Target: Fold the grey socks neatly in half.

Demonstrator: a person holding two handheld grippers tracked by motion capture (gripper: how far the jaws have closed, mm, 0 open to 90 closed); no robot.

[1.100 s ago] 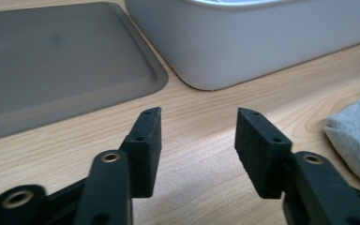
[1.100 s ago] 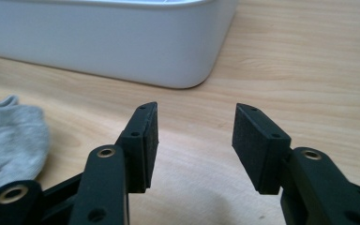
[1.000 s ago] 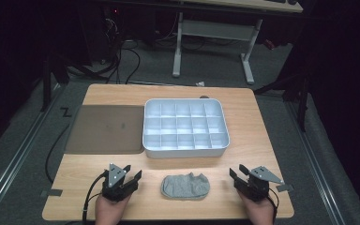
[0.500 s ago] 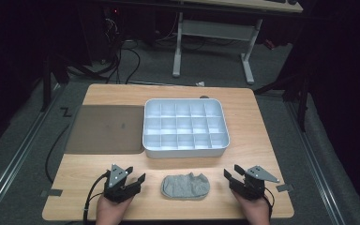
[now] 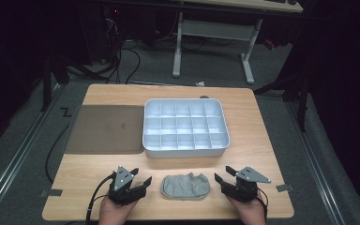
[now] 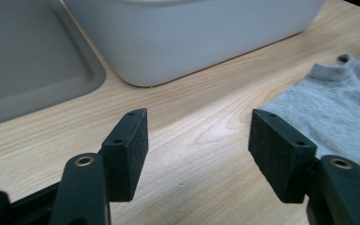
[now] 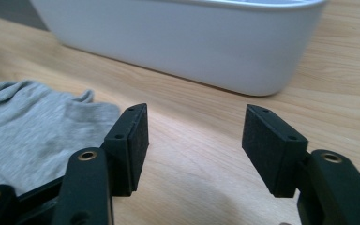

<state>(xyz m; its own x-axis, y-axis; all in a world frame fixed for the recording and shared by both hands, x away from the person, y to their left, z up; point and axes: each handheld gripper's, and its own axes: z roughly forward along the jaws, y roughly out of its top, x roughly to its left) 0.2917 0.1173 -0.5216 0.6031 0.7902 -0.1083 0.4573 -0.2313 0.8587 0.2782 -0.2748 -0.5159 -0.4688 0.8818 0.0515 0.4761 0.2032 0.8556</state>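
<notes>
Fingers [image 6: 129, 150] of both grippers, just opened, stand apart and empty; white tray [image 5: 185, 149] ahead, grey sock [image 5: 185, 186] between them on the desk [image 5: 262, 140].

High overhead forward-down view; two low close jaw-level views sharing sock [image 6: 337, 108], tray [image 7: 192, 42].

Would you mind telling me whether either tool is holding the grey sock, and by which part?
Neither. The left tool and right tool have just been opening, nothing between their jaws; the sock lies untouched between them.

Both forearms run off the bottom edge; the sock [image 6: 337, 112] is cut by the frame's right edge
</notes>
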